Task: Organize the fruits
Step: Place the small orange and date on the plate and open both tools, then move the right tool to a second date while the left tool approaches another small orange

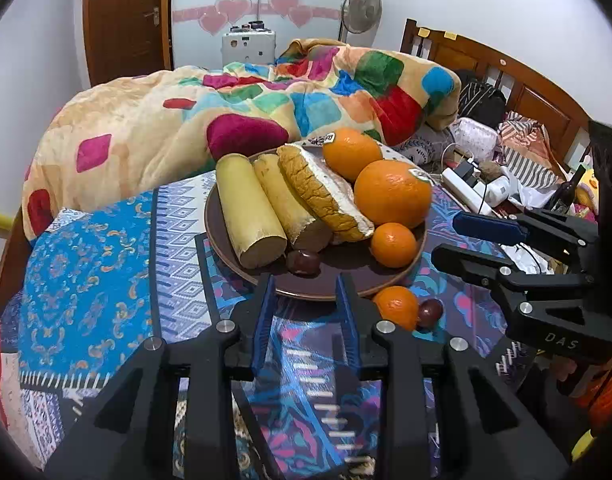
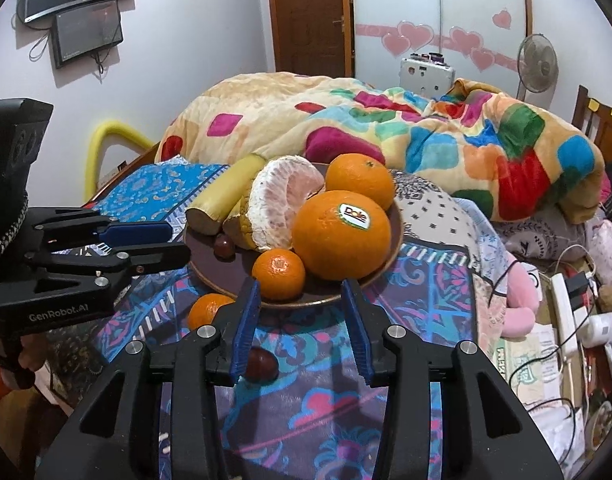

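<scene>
A brown plate (image 1: 346,276) (image 2: 210,276) on the patterned bedspread holds two yellow cane pieces (image 1: 248,208), a peeled pomelo wedge (image 1: 322,196) (image 2: 274,204), two large oranges (image 1: 392,194) (image 2: 340,236), a small mandarin (image 1: 393,245) (image 2: 279,274) and a dark round fruit (image 1: 303,262). A second mandarin (image 1: 396,306) (image 2: 208,310) and a dark fruit (image 1: 430,313) (image 2: 262,364) lie on the cloth in front of the plate. My left gripper (image 1: 306,280) is open and empty at the plate's near rim. My right gripper (image 2: 302,284) is open and empty, also at the near rim.
A bulky coloured blanket (image 1: 234,112) lies behind the plate. A power strip, cables and clutter (image 1: 474,188) sit to the right, with a pink soft toy (image 2: 518,304). A wooden headboard (image 1: 506,76) stands at far right.
</scene>
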The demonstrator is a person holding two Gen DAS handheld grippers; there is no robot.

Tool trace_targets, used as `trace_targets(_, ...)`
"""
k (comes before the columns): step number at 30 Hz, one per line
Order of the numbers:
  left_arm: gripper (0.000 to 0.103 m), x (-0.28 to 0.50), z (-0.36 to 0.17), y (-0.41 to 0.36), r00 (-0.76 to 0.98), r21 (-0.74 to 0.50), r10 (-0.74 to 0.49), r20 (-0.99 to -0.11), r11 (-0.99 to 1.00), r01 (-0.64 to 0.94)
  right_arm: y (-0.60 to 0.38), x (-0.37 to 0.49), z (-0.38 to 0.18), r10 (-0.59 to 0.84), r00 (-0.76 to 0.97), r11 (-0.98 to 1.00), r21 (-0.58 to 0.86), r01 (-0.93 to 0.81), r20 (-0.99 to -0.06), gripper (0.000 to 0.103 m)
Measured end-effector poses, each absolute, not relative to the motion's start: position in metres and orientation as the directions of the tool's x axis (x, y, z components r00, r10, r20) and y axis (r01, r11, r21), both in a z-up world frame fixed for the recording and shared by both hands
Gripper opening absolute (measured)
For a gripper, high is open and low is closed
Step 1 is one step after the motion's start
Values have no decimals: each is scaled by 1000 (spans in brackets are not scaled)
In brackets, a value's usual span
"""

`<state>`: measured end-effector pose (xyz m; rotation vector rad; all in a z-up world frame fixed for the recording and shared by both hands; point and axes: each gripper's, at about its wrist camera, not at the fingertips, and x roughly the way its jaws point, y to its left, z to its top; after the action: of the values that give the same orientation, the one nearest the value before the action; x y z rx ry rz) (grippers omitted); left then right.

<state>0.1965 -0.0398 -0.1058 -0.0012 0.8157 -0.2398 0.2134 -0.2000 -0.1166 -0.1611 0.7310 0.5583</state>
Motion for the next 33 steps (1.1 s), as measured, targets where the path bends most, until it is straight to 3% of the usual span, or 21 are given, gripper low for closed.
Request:
trace_targets(10, 48, 170, -97, -35, 683, -87, -188, -706, 980, 179, -207, 193, -118, 427, 600, 842, 55, -537, -677, 38)
trace_targets(15, 51, 161, -102, -36, 674, -76, -181, -716, 980, 182, -202, 184, -132, 433, 571, 832, 66, -550, -698, 39)
trace_targets(17, 58, 158, -105, -36, 670, -78, -183, -719, 980, 184, -198, 183, -139, 429, 558, 830, 65, -555, -710, 39)
trace_targets(23, 59, 154, -115, -41, 654, -67, -176, -736, 980, 189, -191, 190, -155, 421, 544, 826, 58, -561, -726, 38)
trace_targets(26, 59, 156, -119, -45, 646, -75, -182, -741, 979, 190, -192, 191, -154, 433, 543, 823, 69, -565, -720, 22)
trace_targets(33, 59, 165, -123, -63, 622, -114, -234, -747, 967, 226, -204, 186, -152, 447, 551, 823, 83, -562, -705, 22)
